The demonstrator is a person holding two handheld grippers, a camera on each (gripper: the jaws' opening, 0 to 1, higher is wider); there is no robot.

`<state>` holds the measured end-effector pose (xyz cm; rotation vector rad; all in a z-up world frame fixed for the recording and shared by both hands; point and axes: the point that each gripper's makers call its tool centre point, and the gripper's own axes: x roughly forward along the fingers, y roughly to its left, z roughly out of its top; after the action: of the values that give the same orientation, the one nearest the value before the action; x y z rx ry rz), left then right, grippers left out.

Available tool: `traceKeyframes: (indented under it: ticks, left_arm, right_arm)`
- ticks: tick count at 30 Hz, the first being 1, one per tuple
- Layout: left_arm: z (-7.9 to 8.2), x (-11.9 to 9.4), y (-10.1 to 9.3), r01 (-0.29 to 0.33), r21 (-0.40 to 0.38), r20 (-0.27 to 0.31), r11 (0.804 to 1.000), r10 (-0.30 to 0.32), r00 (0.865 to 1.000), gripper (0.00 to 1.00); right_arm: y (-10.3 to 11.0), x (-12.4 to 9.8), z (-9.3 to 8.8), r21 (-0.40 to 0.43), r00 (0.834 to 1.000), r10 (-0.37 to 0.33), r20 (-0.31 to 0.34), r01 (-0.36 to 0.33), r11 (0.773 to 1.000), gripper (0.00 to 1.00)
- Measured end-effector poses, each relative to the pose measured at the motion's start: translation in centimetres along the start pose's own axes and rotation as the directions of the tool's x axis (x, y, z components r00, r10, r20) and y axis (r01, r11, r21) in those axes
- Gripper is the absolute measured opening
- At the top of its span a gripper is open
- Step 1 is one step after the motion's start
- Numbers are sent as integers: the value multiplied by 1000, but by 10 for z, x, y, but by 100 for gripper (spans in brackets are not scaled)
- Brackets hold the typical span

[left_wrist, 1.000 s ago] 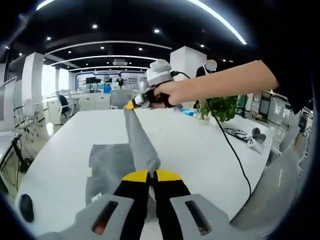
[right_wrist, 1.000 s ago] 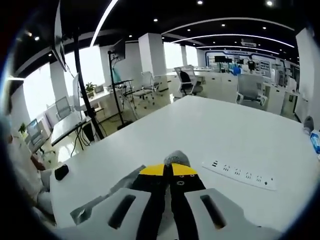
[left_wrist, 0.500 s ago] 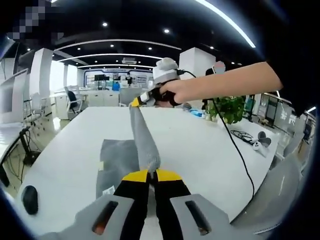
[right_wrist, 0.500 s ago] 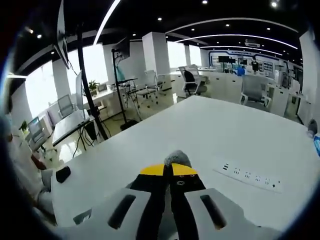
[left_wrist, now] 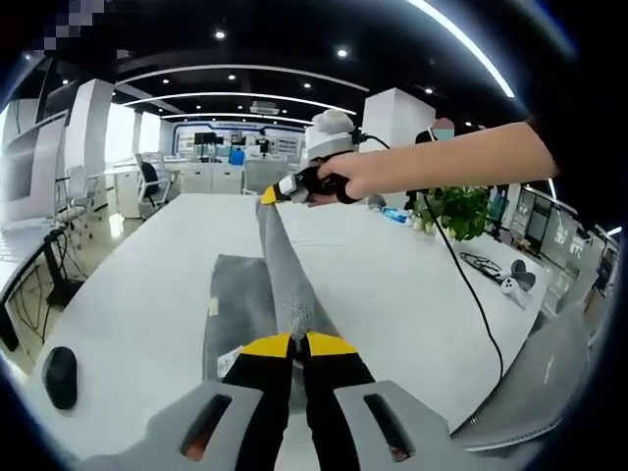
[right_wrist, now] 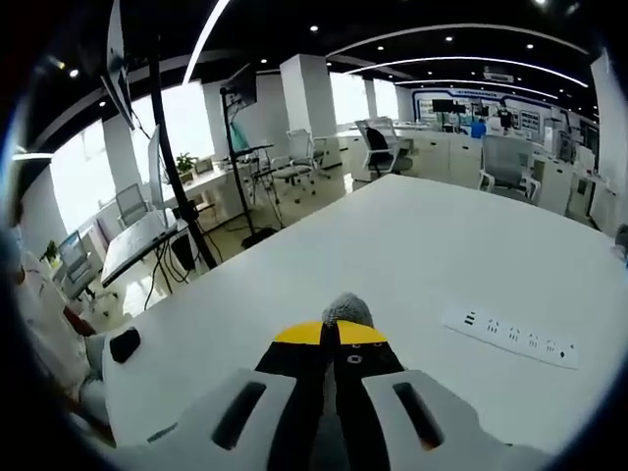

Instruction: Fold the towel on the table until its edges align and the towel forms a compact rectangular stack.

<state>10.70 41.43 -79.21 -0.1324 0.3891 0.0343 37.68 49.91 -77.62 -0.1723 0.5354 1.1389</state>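
A grey towel [left_wrist: 245,299] lies partly on the white table [left_wrist: 137,285], with one edge lifted and stretched taut between both grippers. My left gripper [left_wrist: 297,342] is shut on the near corner of that edge. The right gripper [left_wrist: 280,193], held by a person's hand [left_wrist: 343,180], grips the far corner above the table. In the right gripper view, my right gripper [right_wrist: 331,333] is shut with a grey tuft of towel [right_wrist: 345,308] poking out past its yellow tips.
A black mouse [left_wrist: 60,376] sits at the table's near left edge, also seen as a mouse [right_wrist: 125,344]. A white power strip [right_wrist: 510,335] lies on the table. A potted plant [left_wrist: 461,211], a cable [left_wrist: 461,285] and a controller [left_wrist: 517,286] are at the right.
Both grippers have carried the taut towel edge across, and more of the flat grey towel now shows beneath it. The views have shifted with the hands.
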Motion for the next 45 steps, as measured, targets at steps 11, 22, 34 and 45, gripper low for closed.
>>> traceKeyframes:
  ticks: [11, 22, 34, 45]
  left_arm:
    - [-10, -2, 20, 0, -22, -21, 1000, 0, 1000, 4]
    - [-34, 1, 41, -28, -156, -57, 987, 19, 998, 4]
    - [-68, 4, 63, -80, -233, -112, 969, 55, 992, 4]
    - [-87, 9, 69, -119, -305, -143, 945, 78, 987, 5]
  right_arm:
    - [8, 23, -10, 22, 1000, -11, -27, 12, 1000, 0]
    - [17, 44, -27, 39, 998, -21, -67, 23, 999, 0]
    - [27, 64, -43, 50, 995, -22, -96, 27, 998, 0]
    - [36, 78, -54, 36, 994, -12, -109, 16, 999, 1]
